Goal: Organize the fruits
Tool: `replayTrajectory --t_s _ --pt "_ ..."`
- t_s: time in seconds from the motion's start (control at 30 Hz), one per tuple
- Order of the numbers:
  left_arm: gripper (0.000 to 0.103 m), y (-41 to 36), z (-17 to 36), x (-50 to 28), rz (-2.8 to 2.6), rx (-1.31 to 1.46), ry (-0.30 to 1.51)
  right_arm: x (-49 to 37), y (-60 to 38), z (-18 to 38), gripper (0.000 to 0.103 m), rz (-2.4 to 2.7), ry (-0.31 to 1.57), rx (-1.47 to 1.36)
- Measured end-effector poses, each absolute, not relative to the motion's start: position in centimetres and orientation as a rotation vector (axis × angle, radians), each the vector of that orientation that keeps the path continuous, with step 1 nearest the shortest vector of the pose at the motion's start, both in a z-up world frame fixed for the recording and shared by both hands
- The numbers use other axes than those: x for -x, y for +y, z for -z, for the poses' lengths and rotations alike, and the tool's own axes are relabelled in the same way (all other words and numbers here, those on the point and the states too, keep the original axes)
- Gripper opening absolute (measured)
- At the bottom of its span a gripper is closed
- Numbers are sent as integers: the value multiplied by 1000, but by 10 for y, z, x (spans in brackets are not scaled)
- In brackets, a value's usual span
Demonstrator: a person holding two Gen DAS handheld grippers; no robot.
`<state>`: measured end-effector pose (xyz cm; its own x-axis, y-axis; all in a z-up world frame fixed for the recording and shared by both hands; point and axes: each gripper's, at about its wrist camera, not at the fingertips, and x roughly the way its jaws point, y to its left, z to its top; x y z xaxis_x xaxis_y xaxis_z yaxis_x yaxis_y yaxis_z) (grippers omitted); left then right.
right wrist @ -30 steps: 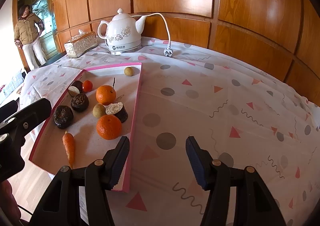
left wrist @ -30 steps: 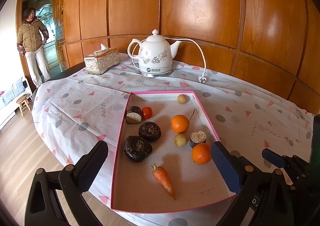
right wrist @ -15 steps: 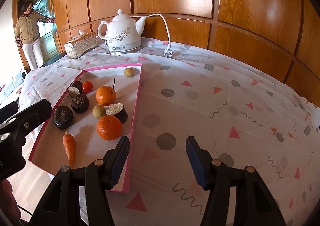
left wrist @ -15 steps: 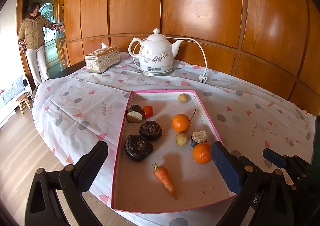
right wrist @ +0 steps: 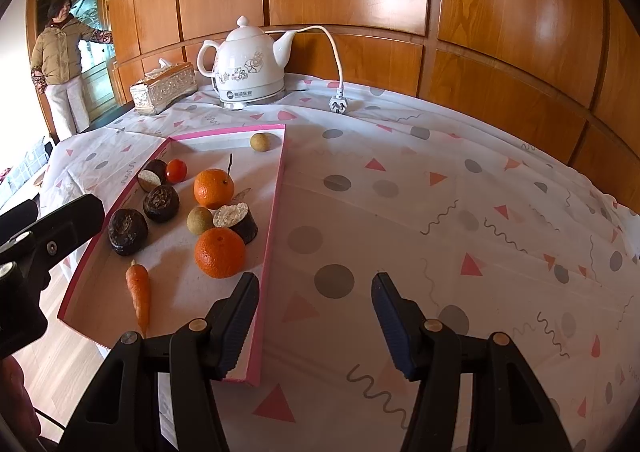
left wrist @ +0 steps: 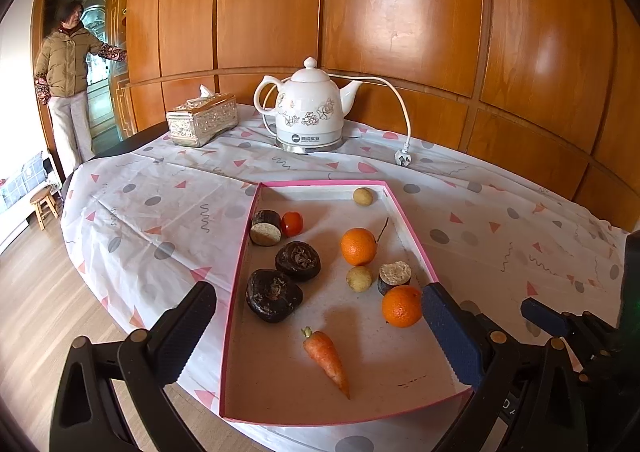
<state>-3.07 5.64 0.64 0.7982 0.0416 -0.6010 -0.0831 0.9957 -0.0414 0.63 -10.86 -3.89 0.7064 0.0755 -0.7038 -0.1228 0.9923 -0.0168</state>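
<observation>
A shallow pink-rimmed tray on the table holds two oranges, a small carrot, dark round fruits, a small red fruit, pale round fruits and cut dark pieces. My left gripper hovers open over the tray's near end, empty. My right gripper hangs open above the tablecloth, just right of the tray's near corner, holding nothing.
A white electric kettle with its loose cord and plug and a silver tissue box stand at the table's far edge by the wooden wall. A person stands in the doorway at left. A small stool sits on the floor.
Both grippers have stayed still and open. The person in the doorway has raised an arm toward the door.
</observation>
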Motion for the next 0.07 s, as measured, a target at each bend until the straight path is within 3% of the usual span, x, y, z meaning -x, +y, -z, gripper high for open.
replayTrajectory --t_s 0.07 --pt "103 56 -6 31 -64 66 645 -6 -111 38 60 -111 776 57"
